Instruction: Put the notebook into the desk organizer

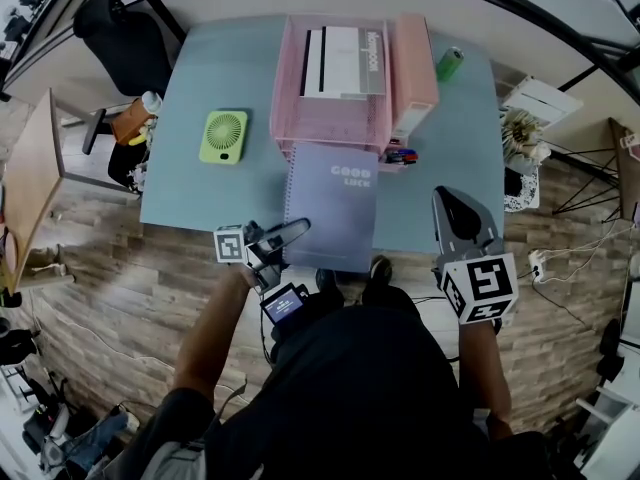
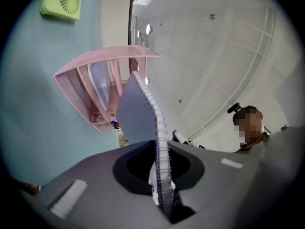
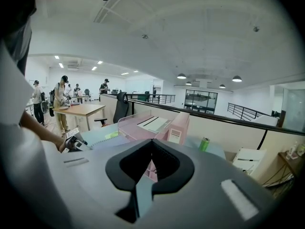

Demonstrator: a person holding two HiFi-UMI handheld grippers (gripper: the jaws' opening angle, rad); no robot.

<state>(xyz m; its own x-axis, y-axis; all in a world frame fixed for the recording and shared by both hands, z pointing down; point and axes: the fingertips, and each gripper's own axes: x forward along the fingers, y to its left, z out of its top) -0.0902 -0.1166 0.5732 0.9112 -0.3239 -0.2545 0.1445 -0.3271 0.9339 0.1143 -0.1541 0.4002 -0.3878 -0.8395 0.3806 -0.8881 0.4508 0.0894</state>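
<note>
We have the lavender spiral-bound notebook [image 1: 332, 208] lying on the pale blue counter [image 1: 215, 193]. Its long axis runs from the near edge straight toward the pink mesh desk organizer [image 1: 290, 88]. The far short edge sits right at the organizer's open front, so we judge the coming move to be a push or lift forward along that axis. The wire spiral runs down the notebook's left long side, and the left tongs [image 1: 295, 230] are on that side at the near corner. That makes the left hand the working one. The right tongs [image 1: 447, 200] hang off the counter's near right corner, well apart from the notebook.

From the left gripper view we see what the head view only hints at. The left tongs are clamped on the spiral binding itself, and the cover stretches away from them toward the organizer's trays. We cannot tell from any view whether the near end has lifted off the counter.

The right gripper view shows its jaws together with nothing between them. It also shows the organizer side-on, with the green can [image 3: 204, 143] beyond it.

Only the head view shows that a white and grey notebook [image 1: 340, 60] already lies in the organizer's top tray. It also shows a lime green desk fan [image 1: 223, 136] well to the left, clear of the path.
</note>
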